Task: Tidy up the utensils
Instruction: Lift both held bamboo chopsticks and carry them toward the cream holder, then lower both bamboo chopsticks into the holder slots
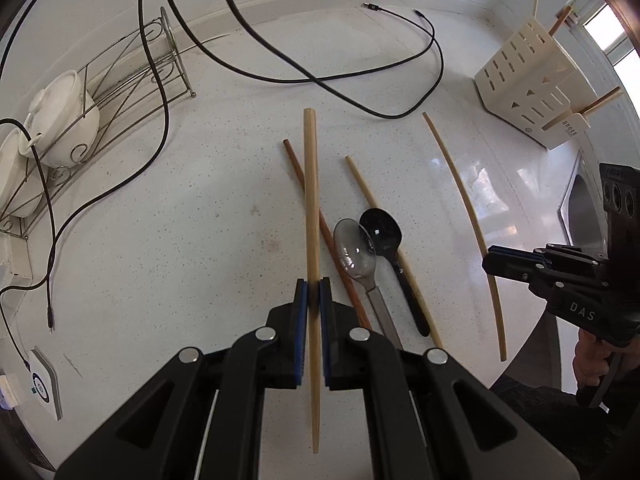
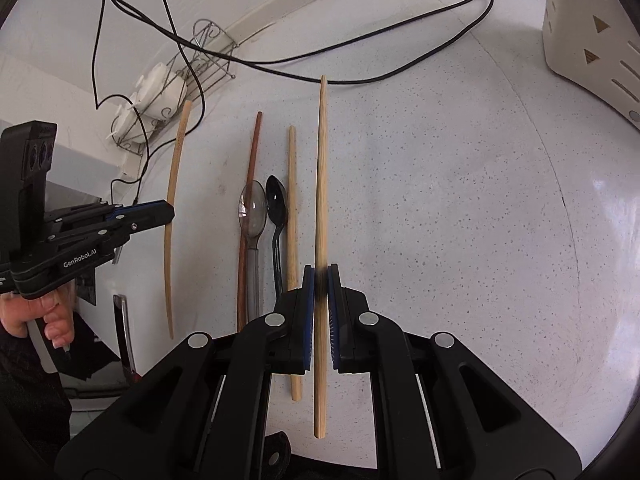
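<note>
My left gripper (image 1: pixel 314 284) is shut on a pale bamboo chopstick (image 1: pixel 310 180), held above the counter. My right gripper (image 2: pixel 320 272) is shut on a second pale chopstick (image 2: pixel 322 160), also lifted. Each view shows the other gripper from the side: the right gripper (image 1: pixel 486 262) and the left gripper (image 2: pixel 170 212). Between them on the white counter lie a reddish-brown chopstick (image 1: pixel 296 168), a pale chopstick (image 1: pixel 362 184), a clear spoon (image 1: pixel 354 248) and a black spoon (image 1: pixel 382 232). A cream slotted utensil holder (image 1: pixel 528 76) stands at the far right with chopsticks in it.
Black cables (image 1: pixel 360 88) loop across the far side of the counter. A wire rack with white lidded pots (image 1: pixel 64 116) stands at the left. A small white device (image 1: pixel 44 384) lies near the left edge. A person's hand (image 2: pixel 52 320) grips the left tool.
</note>
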Available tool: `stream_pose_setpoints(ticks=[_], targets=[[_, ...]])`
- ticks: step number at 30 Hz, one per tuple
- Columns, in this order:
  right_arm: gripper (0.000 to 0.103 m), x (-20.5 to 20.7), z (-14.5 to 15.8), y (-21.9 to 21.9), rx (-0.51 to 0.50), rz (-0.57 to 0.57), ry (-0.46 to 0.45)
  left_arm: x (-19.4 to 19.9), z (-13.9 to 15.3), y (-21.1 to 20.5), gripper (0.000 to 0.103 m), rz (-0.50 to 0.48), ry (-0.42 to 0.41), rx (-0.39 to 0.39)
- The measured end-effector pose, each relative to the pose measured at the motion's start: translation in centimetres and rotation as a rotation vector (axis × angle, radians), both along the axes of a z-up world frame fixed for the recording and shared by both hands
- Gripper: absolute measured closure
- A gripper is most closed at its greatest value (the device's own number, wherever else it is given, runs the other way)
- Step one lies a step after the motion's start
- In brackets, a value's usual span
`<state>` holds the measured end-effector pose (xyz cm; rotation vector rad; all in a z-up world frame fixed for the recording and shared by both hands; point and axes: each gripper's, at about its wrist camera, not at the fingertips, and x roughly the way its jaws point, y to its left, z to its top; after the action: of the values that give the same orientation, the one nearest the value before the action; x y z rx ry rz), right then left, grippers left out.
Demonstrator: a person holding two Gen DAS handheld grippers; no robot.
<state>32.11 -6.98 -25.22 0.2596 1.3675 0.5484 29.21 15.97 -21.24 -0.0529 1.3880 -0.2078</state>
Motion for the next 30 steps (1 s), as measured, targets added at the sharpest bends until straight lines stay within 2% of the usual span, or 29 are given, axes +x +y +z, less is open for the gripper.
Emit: stream_pose_setpoints(ticks=[11, 15, 23, 30], targets=[[0.097, -0.1, 4.4, -4.8, 0.062, -0.143, -0.128, 1.2, 5.0, -3.7, 0.097, -0.026, -0.150, -0.081], [0.097, 0.0, 6.4, -6.2, 0.074, -0.175, -0.181, 2.1, 7.2, -5.3, 0.097, -0.047, -0.174, -0.183], [0.097, 0.2, 11.4, -9.4, 0.046, -0.238, -0.348, 3.4, 12.7, -9.1, 0.097, -0.104, -0.355, -0.202], [0.097, 0.3, 15.6, -13.4, 0.013, -0.327, -0.492, 5.0, 15.4, -12.5, 0.097, -0.124, -0.471, -0.237]])
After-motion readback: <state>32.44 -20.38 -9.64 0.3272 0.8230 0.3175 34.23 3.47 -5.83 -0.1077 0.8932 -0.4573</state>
